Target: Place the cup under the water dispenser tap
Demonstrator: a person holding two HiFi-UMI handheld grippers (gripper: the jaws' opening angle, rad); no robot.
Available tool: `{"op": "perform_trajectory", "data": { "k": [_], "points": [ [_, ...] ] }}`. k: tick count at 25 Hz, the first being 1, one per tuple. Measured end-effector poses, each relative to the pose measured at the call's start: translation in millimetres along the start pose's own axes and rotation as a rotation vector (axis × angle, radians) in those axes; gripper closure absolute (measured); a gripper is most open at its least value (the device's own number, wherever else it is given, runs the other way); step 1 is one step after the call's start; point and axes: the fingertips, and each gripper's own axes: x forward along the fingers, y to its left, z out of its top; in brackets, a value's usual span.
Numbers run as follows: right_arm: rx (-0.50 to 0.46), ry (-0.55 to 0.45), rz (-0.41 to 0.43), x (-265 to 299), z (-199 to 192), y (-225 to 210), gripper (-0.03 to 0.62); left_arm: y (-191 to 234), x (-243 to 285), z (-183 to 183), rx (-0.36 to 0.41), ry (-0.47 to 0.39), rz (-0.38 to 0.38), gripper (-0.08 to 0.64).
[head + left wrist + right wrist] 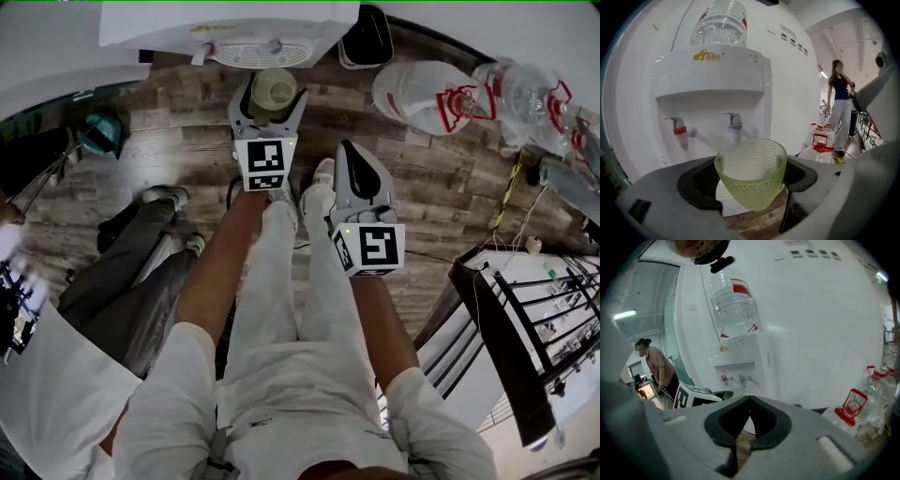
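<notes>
Cup (751,171) clamped between fingers of left gripper (271,105), not yet under blue tap (735,125); right gripper (743,425) fingers together, empty.

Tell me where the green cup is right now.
In the left gripper view the green cup sits clamped in the left claw, held in front of the water dispenser, just below its blue tap.

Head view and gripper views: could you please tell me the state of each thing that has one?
Cup: upright, empty, held in the left hand-held gripper.
Left hand-held gripper: shut on the cup.
Right hand-held gripper: shut, empty.
Red tap: not running.
Blue tap: not running.
</notes>
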Motion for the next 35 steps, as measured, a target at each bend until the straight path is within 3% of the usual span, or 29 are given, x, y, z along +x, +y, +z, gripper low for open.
{"op": "perform_trajectory", "data": {
  "k": [16, 35],
  "points": [
    [-0.015, 0.034, -0.020, 13, -21, -7, 0.594, 14, 67, -37, 0.014, 0.022, 0.026, 0.175],
    [-0.012, 0.071, -0.001, 18, -47, -9, 0.594, 22, 102, -67, 0.131, 0.004, 0.037, 0.175]
  ]
}}
